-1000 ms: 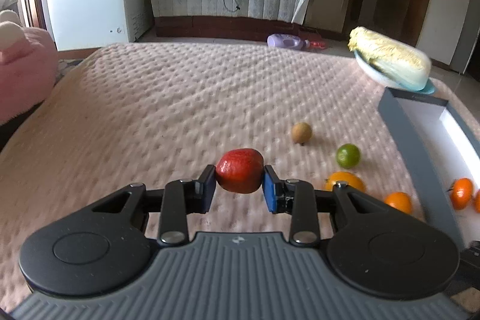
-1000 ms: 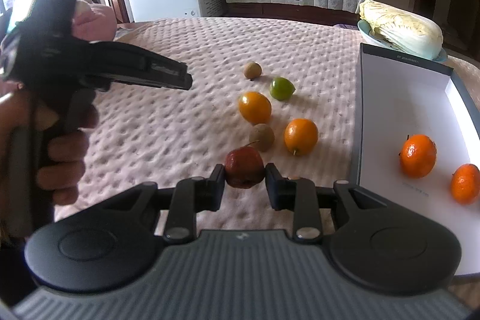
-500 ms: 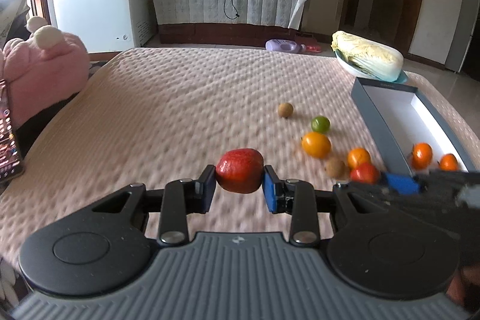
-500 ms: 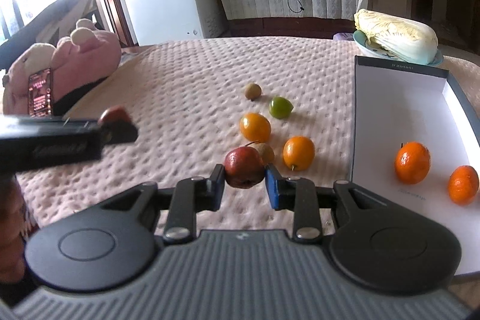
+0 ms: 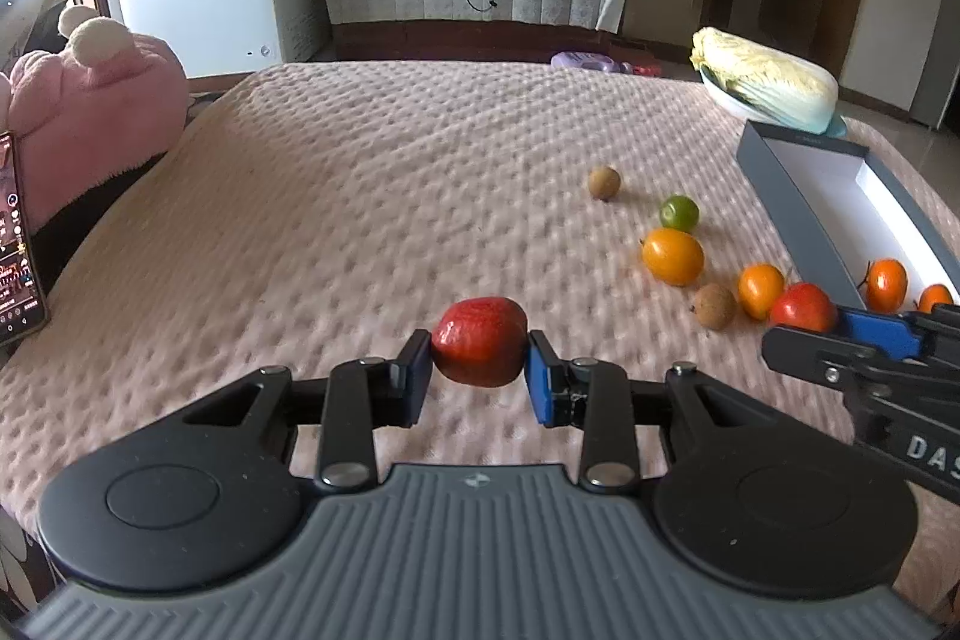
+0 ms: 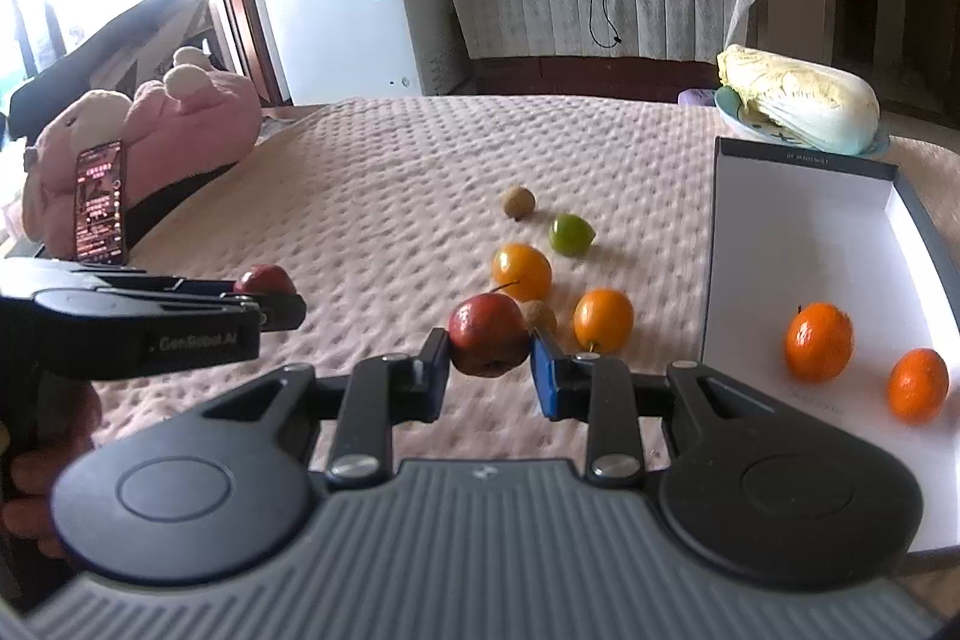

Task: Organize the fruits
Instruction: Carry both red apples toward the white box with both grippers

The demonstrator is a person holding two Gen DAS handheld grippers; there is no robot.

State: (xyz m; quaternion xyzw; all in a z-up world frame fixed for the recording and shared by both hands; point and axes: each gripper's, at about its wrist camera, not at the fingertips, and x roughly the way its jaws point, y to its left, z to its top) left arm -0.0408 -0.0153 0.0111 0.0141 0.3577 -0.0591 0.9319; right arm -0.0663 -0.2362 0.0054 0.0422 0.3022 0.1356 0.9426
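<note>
Pulled back from the loose fruit, the left gripper (image 5: pixel 479 370) and right gripper (image 6: pixel 491 364) each pinch a red fruit (image 5: pixel 480 349), apparently bound for the box (image 6: pixel 804 244) ahead on the right.

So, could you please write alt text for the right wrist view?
The right gripper clamps a small red fruit above a pink bedspread; loose fruit lies ahead, and two oranges sit in a white box to the right.

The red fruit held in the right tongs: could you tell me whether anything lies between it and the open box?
An orange fruit on the bedspread lies between the red fruit and the box, low enough that lifting over it should clear.
</note>
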